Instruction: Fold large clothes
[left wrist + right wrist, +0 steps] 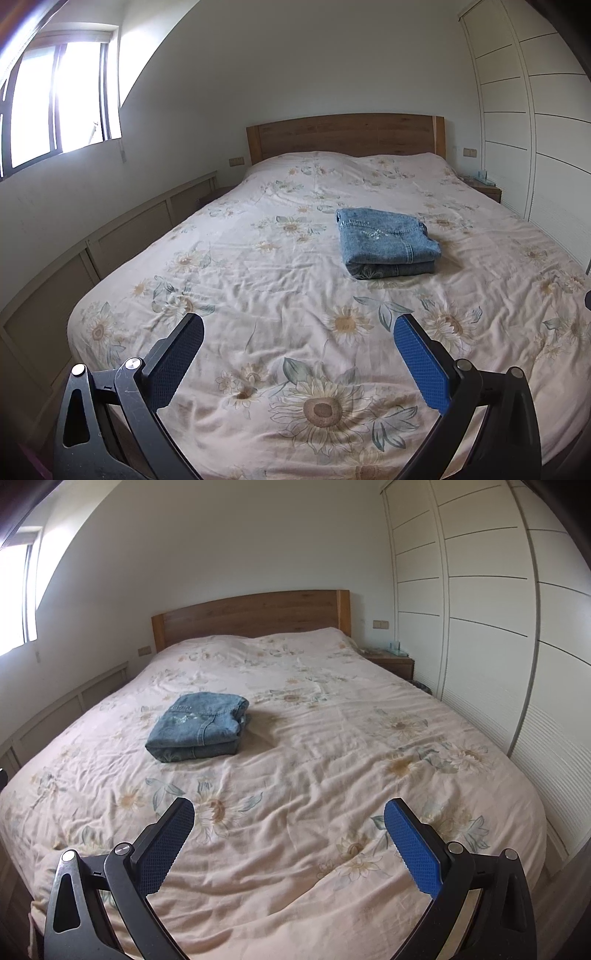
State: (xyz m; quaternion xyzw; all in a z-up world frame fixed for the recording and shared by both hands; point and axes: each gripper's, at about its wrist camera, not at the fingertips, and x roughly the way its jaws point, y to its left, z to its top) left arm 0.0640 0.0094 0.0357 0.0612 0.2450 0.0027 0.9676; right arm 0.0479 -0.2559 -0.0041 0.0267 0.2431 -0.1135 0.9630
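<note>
Folded jeans lie mid-bed, well ahead of both tools: rightward of the left tool, leftward of the right tool; both released, empty.
</note>
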